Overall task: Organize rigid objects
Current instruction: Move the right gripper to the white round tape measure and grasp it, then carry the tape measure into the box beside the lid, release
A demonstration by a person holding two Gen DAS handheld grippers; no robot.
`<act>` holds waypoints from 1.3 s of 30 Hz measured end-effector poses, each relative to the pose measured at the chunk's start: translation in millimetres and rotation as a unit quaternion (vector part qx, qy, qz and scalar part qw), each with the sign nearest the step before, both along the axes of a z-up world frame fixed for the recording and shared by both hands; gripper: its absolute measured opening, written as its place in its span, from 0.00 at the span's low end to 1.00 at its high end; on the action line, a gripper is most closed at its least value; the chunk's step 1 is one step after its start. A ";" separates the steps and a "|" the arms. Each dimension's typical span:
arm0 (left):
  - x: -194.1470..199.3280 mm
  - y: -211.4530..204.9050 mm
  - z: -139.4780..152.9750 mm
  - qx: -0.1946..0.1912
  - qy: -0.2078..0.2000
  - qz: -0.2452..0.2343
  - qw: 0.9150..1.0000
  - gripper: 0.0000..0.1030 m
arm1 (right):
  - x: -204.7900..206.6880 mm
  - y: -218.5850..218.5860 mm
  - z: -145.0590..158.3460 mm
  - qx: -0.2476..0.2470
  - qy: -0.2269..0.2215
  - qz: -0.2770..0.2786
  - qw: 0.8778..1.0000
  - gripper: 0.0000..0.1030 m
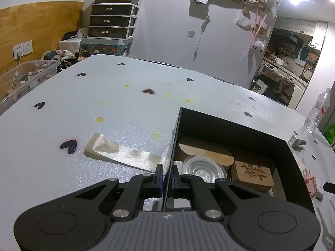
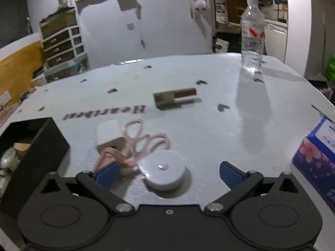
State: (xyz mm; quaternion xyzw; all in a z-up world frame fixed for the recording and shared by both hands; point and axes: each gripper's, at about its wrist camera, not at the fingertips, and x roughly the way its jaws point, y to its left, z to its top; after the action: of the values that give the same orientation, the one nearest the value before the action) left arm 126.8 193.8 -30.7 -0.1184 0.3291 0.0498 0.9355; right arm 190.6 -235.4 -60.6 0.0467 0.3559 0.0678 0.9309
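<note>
Left wrist view: The left gripper (image 1: 166,176) is clenched on the near left wall of the black box (image 1: 234,125), one pad outside the wall and one inside. The box stands open on the white table (image 1: 125,104). Inside the box lie a round metal dish (image 1: 204,168), nearest the jaws, a carved wooden block (image 1: 252,172) to the right of the dish, and a flat wooden piece (image 1: 206,148) behind both. Outside the box, a pale ribbon (image 1: 121,151) lies flat on the table against the left wall. Right of the box, a small metal part (image 1: 296,141) sits near the far corner, a pink item (image 1: 309,183) lies beside the right wall, and a clear water bottle (image 1: 317,110) stands upright farther off.

Right wrist view (blurred): The right gripper (image 2: 168,172) has its jaws spread wide and grasps nothing. A white round disc (image 2: 165,172) lies on the table between the two blue pads, touching neither. Just beyond the disc to the left lie pink scissors (image 2: 142,141), with a white block (image 2: 110,133) touching them on the left. The black box (image 2: 39,146) is left of the disc. The metal part (image 2: 173,98) lies farther beyond the disc, and the water bottle (image 2: 252,35) stands at the far right. A blue printed carton (image 2: 316,159) is right of the disc at the frame edge.
</note>
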 end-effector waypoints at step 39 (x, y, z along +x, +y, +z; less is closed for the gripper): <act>0.6 -0.9 0.5 0.000 0.001 0.000 1.000 0.07 | 2.7 52.0 41.6 0.052 -0.039 0.142 0.988 0.55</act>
State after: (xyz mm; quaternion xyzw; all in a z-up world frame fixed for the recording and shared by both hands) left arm 127.3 192.9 -30.2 -0.1184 0.3298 0.0501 0.9353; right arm 193.3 -183.5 -18.9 0.0418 0.3182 0.2193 0.9214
